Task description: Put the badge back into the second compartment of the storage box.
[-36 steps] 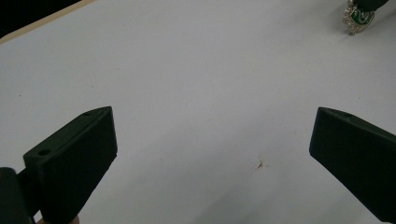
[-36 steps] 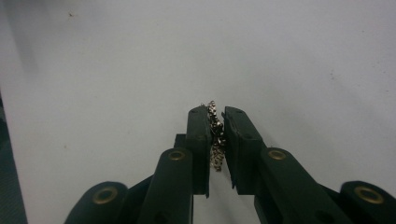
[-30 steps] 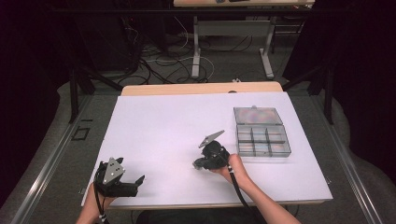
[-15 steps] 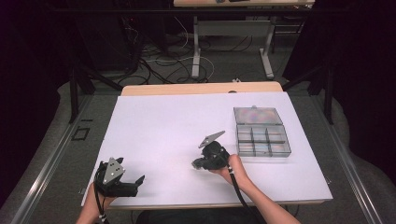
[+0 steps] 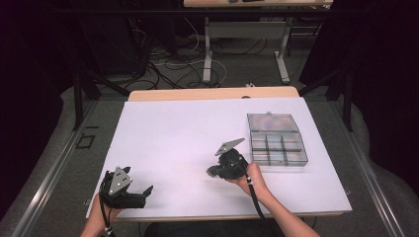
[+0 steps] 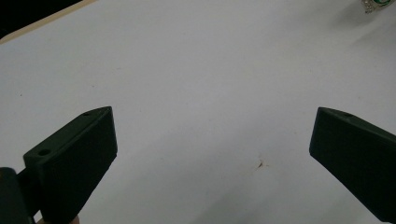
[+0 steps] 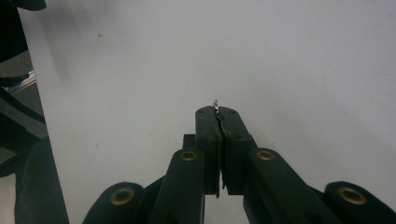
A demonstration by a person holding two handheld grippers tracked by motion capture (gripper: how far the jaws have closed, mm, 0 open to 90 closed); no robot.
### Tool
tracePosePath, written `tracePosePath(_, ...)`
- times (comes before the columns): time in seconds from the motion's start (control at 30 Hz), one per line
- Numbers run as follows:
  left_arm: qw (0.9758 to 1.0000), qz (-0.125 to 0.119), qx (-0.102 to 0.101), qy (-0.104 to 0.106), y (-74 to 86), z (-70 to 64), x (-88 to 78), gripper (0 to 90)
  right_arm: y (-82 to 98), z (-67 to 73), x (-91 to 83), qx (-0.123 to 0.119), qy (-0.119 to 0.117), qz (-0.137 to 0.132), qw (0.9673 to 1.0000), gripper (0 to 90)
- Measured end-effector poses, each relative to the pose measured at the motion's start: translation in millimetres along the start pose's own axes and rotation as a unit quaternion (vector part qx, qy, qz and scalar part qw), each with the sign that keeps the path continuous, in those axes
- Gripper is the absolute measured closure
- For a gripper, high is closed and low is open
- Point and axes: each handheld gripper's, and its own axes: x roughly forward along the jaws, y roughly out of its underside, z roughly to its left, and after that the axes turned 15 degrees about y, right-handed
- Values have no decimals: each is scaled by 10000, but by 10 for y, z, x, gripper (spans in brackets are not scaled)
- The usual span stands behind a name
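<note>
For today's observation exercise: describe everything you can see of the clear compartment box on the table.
The compartment box is a clear plastic organiser lying flat on the white table, toward its right side. Its lid is folded open toward the far edge, showing a grid of small compartments; their contents are too small to make out. The right gripper sits just left of it, not touching.

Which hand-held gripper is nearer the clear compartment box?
Right. The right hand-held gripper sits just left of the compartment box; the left hand-held gripper rests far off at the table's near-left corner.
</note>
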Motion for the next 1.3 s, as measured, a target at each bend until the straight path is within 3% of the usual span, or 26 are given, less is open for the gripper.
tracePosePath(0.3, 10000, 1, 39, -7, 0, 7, -10, 9, 33, -23, -83, 84, 101, -151, 9998, 879)
tracePosePath(0.37, 10000, 31, 60, -46, -7, 6, -9, 10, 37, -36, -126, 72, 117, -55, 9999, 879)
tracePosePath(0.43, 10000, 11, 21, 19, -9, -8, -1, 10, 46, -57, -145, 23, 127, -138, 9998, 879)
tracePosePath(0.53, 10000, 14, 46, -12, -8, -5, -6, 9, 83, -69, -203, 142, 172, -246, 9994, 879)
tracePosePath(0.77, 10000, -17, 56, -21, -6, -4, -6, 9, 139, -165, -362, 219, 275, -207, 9992, 879)
tracePosePath(1.3, 10000, -7, 25, -26, -5, 1, -6, 10, 195, -370, -495, 411, 465, -464, 9970, 879)
